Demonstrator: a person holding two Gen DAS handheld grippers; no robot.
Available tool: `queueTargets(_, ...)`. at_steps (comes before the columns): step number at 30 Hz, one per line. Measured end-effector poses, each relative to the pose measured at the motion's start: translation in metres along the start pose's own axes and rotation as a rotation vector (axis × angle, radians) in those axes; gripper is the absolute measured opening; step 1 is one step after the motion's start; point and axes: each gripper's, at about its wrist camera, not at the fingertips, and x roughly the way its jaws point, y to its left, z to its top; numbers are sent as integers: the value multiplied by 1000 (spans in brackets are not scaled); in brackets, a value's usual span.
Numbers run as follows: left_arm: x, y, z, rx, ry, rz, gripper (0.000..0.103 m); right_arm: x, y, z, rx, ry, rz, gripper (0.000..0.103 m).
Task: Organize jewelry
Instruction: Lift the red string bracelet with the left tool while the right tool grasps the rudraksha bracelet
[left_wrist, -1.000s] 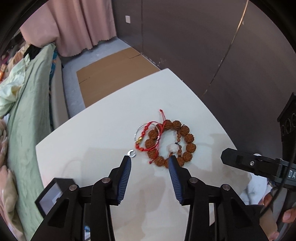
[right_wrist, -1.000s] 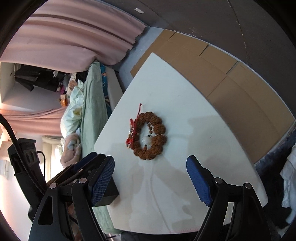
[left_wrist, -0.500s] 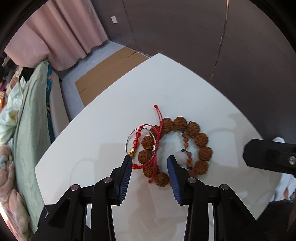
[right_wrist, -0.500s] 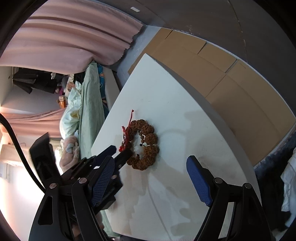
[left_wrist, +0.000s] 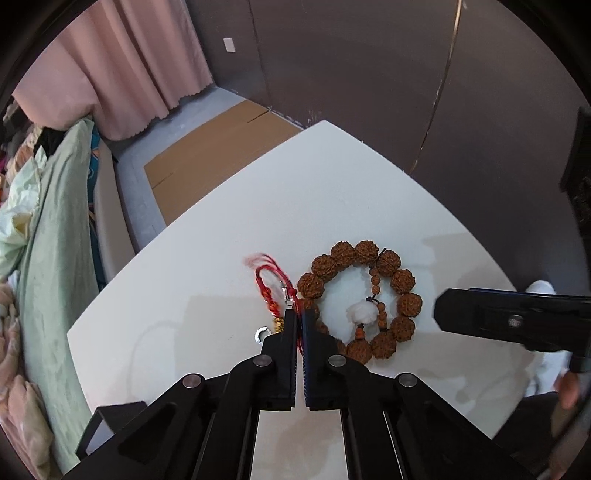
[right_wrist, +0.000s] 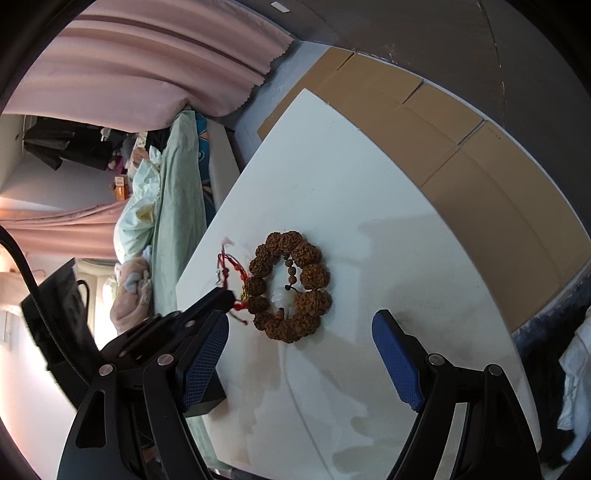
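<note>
A brown beaded bracelet (left_wrist: 364, 299) with a white charm lies on the white table (left_wrist: 332, 199). A red string bracelet (left_wrist: 271, 286) with a gold bead lies just left of it, blurred at its far end. My left gripper (left_wrist: 299, 315) is shut on the red string bracelet at its near end. A small silver ring (left_wrist: 260, 333) lies left of the fingertips. In the right wrist view the brown bracelet (right_wrist: 290, 286) and red bracelet (right_wrist: 232, 271) show, with the left gripper (right_wrist: 225, 295) on the red one. My right gripper (right_wrist: 299, 339) is open and empty, hovering near the brown bracelet.
Flattened cardboard (left_wrist: 218, 147) lies on the floor beyond the table's far edge. A bed with green bedding (left_wrist: 48, 221) runs along the left. A dark wall (left_wrist: 369, 74) stands behind the table and pink curtains (left_wrist: 122, 74) hang at the back left.
My left gripper has closed on the red string bracelet, and the red bracelet has pulled left, off the brown beads. The right gripper has stayed open and shifted slightly.
</note>
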Motion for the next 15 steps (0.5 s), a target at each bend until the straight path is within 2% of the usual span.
queueTargets(7,-20,22,-4,-86,-14,-70,2,7,7,0,-25,10,-19,80)
queueTargets(13,-25,29,-7,-110,-6,-78,2,12,10,1,-43,-2,-76,80)
queueTargets(15,-27,32,-10,-125,-2,-83,2,13,14,2,-64,-9,-96,75)
